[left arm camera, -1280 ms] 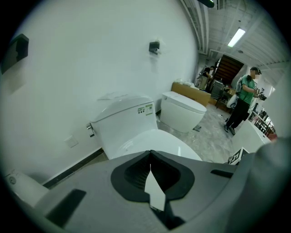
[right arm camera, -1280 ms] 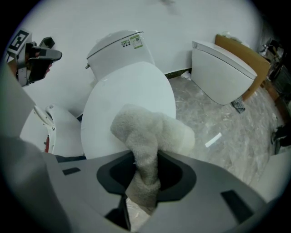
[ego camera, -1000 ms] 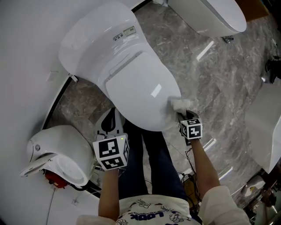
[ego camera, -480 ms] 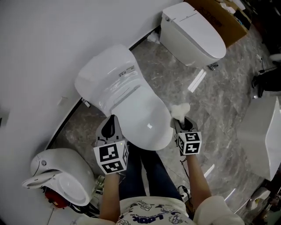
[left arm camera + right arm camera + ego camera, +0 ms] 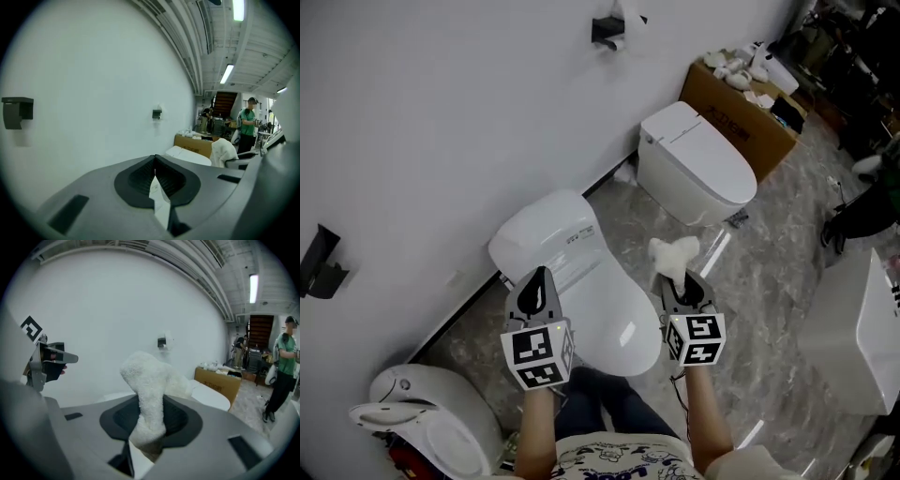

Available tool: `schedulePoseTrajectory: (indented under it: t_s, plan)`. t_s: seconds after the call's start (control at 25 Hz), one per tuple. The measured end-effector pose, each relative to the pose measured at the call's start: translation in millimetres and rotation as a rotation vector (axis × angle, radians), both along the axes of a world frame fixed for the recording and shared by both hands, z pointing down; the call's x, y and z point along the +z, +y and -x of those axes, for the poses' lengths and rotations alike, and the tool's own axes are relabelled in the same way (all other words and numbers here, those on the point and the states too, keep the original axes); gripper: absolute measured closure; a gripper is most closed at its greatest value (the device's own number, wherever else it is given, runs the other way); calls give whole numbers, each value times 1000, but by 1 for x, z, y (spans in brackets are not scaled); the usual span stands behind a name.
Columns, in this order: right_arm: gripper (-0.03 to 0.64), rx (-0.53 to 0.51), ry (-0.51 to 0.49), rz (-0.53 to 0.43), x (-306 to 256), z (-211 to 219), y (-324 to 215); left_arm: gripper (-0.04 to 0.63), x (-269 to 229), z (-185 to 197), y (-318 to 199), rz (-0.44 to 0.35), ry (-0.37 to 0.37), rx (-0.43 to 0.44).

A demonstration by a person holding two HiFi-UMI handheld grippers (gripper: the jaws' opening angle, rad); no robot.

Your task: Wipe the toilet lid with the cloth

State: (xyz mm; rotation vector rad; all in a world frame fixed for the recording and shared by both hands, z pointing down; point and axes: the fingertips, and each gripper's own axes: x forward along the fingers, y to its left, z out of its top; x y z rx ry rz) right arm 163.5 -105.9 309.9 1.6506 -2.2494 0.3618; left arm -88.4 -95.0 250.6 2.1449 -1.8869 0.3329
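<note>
The white toilet with its lid [image 5: 602, 298] down stands against the wall, between my two grippers in the head view. My right gripper [image 5: 681, 279] is shut on a fluffy white cloth [image 5: 671, 253], held up in the air to the right of the lid, apart from it. In the right gripper view the cloth [image 5: 149, 380] stands up out of the closed right gripper [image 5: 147, 401]. My left gripper [image 5: 538, 275] hovers over the lid's left edge. Its jaws meet with nothing between them in the left gripper view [image 5: 154, 158].
A second white toilet [image 5: 698, 164] and a cardboard box [image 5: 741, 117] stand further along the wall. Another toilet [image 5: 422, 422] lies at lower left, a white fixture [image 5: 853, 337] at right. A paper holder [image 5: 607, 28] hangs on the wall. A person in green [image 5: 247, 124] stands far off.
The cloth has come off the front right rim of the lid and risen with the right gripper. Both grippers are lifted, and the head view has swung up and takes in more of the room.
</note>
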Motion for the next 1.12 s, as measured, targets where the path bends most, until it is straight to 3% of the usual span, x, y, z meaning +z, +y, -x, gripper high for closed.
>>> schedulePoseTrajectory:
  t_s: [0.44, 0.76, 1.12]
  plan:
    - [500, 11, -64, -262, -157, 24, 5, 586, -120, 4, 9, -199, -35, 5]
    - [500, 33, -117, -340, -197, 30, 3, 586, -166, 7, 9, -294, -45, -10]
    - [500, 24, -127, -379, -213, 33, -2, 586, -174, 10, 7, -315, -59, -19]
